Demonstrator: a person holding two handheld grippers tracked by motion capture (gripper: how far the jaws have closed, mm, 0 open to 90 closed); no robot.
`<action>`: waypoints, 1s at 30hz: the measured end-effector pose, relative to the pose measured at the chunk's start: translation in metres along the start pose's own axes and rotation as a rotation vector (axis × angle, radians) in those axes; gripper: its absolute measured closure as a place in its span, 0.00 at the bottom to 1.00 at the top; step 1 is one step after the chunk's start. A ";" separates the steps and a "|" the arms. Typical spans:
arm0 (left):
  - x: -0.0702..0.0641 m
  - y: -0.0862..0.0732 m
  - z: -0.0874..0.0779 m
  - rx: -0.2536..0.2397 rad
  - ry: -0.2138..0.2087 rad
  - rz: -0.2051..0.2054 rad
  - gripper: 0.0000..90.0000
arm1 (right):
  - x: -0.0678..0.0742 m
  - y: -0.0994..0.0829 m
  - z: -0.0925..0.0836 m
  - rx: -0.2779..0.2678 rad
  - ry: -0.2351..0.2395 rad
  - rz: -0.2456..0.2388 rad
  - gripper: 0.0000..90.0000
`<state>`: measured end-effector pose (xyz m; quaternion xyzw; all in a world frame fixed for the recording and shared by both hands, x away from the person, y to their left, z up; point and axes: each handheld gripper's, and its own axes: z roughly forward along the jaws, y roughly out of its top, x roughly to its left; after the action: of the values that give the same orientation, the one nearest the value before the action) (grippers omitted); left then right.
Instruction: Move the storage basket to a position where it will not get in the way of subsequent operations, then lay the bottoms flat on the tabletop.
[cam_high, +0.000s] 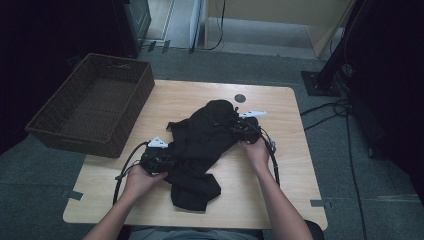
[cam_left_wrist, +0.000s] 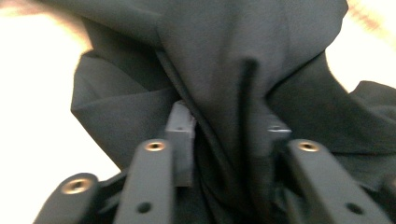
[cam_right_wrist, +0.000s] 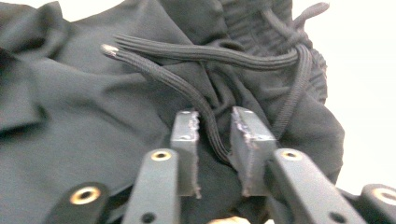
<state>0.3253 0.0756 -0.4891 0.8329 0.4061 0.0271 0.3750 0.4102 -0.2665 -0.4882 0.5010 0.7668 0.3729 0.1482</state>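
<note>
A black garment (cam_high: 200, 145) lies crumpled across the middle of the wooden table (cam_high: 285, 195). My left gripper (cam_high: 171, 157) is at its left edge. In the left gripper view my left gripper (cam_left_wrist: 227, 130) stands open with a loose fold of the black cloth (cam_left_wrist: 233, 56) between the jaws. My right gripper (cam_high: 241, 128) is at the garment's upper right end. In the right gripper view my right gripper (cam_right_wrist: 214, 133) is open, and a black drawstring (cam_right_wrist: 187, 91) of the garment (cam_right_wrist: 93, 107) runs through the gap without being pinched.
A brown wicker basket (cam_high: 142, 95) sits at the table's left side, hanging over the edge. A small dark round spot (cam_high: 240, 98) marks the table's far edge. Cables (cam_high: 340, 112) and a stand base (cam_high: 320, 82) lie on the floor to the right.
</note>
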 end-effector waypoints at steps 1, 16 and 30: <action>0.001 0.001 -0.001 0.009 -0.003 -0.004 0.62 | 0.001 0.001 -0.007 -0.010 0.003 0.004 0.68; -0.006 0.034 -0.023 -0.024 -0.059 0.020 0.45 | -0.006 -0.011 -0.034 -0.010 0.045 0.047 0.58; 0.014 0.104 -0.003 0.012 -0.040 0.072 0.48 | -0.006 -0.020 -0.044 0.000 0.041 0.049 0.56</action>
<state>0.4020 0.0466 -0.4231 0.8495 0.3686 0.0215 0.3769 0.3733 -0.2946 -0.4739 0.5119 0.7571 0.3867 0.1232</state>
